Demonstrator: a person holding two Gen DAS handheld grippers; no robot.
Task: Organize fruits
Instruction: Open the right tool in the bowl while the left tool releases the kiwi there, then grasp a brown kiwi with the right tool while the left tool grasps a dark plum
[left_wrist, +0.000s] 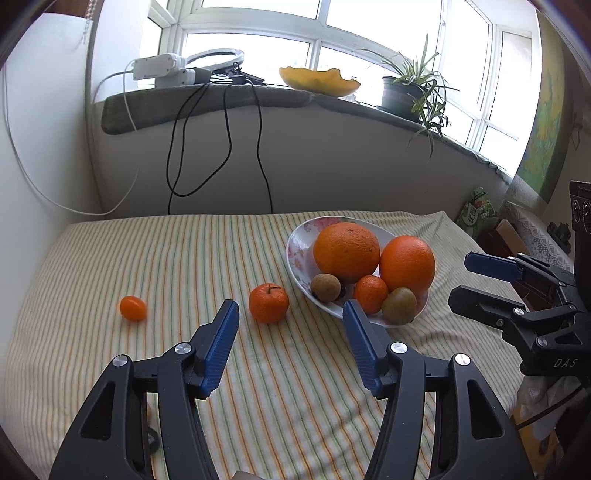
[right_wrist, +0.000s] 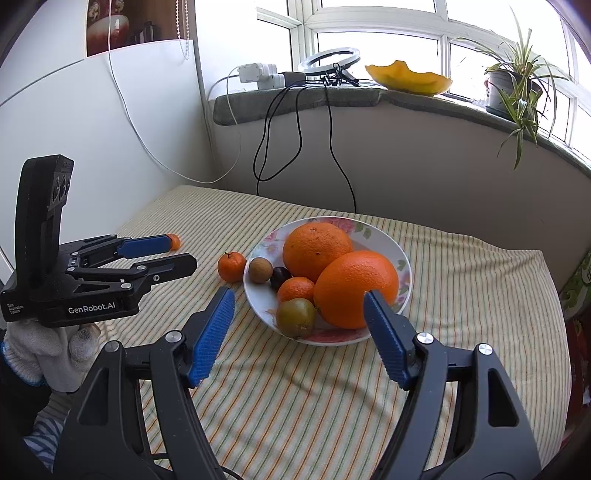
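While both claws gape empty, the bowl (right_wrist: 404, 263) holds oranges (right_wrist: 317, 249) and smaller fruit.

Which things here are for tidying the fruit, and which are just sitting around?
For the job:
- flowered plate holding two big oranges, a small tangerine and other small fruit
- loose tangerine on the striped cloth
- tiny orange fruit further left
- left gripper and right gripper, both open and empty

Just lying about:
- potted plant
- ring light
- black cables

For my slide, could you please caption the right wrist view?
Open right gripper facing the fruit-filled plate; a tangerine waits outside.
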